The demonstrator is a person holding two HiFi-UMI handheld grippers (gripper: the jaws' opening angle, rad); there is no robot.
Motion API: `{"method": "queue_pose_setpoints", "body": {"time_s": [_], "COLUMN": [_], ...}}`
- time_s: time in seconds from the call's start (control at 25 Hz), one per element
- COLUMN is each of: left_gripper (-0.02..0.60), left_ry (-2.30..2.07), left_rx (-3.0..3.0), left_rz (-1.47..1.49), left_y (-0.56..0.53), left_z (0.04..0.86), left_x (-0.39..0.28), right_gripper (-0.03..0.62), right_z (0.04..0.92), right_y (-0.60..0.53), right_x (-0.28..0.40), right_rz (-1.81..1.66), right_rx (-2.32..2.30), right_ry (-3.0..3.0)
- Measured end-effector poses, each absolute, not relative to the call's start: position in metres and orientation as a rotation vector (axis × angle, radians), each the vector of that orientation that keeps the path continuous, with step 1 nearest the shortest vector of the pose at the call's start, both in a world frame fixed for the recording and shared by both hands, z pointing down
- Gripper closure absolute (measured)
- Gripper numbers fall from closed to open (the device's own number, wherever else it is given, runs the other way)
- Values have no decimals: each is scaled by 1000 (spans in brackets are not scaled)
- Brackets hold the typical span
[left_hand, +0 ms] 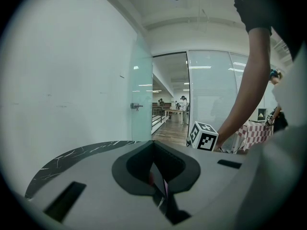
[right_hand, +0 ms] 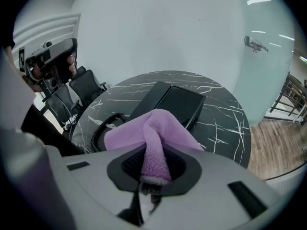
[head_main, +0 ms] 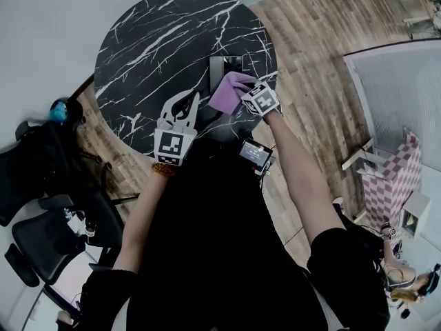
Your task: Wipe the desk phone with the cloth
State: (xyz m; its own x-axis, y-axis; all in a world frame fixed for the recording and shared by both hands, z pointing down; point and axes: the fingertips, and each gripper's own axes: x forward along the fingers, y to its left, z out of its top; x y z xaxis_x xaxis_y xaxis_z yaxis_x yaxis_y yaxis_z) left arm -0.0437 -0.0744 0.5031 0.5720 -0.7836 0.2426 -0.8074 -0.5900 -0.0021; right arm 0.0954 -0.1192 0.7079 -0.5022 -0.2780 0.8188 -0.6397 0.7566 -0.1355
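Note:
A black desk phone lies at the near right of a round black marble table. A purple cloth rests on the phone's near end, and my right gripper is shut on it. In the right gripper view the cloth bunches up out of the gripper, with the phone just beyond and its coiled cord to the left. My left gripper hovers over the table's near edge, left of the phone. Seen in its own view, this gripper is shut and tilted up towards the wall.
Black office chairs stand on the wooden floor to the left. A small table with a checked cloth is at the right. A small screen device hangs at the person's waist. A glass partition rises beyond the table.

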Motion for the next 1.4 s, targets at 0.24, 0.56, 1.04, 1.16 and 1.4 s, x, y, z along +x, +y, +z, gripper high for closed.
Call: {"method": "queue_pose_setpoints", "body": {"time_s": [0.24, 0.56, 1.04, 1.16, 1.4], "left_gripper": [569, 568, 568, 569, 568], "left_ry": [-1365, -1362, -1359, -1368, -1384], "left_rx": [2689, 2686, 2687, 2661, 2681], "left_rz": [333, 342, 343, 303, 266], "left_y": [-74, -72, -72, -73, -79], "left_z": [503, 504, 506, 502, 488], "left_x": [-43, -45, -43, -45, -44], "right_gripper": [537, 537, 537, 537, 537], "right_z": [712, 718, 725, 721, 704], "right_y": [-110, -100, -85, -86, -85], "right_x": [96, 96, 96, 96, 89], "right_rz": [557, 589, 637, 668, 650], "right_rx": [682, 681, 693, 743, 790], "right_ry": [-2102, -2099, -2095, -2087, -2103]}}
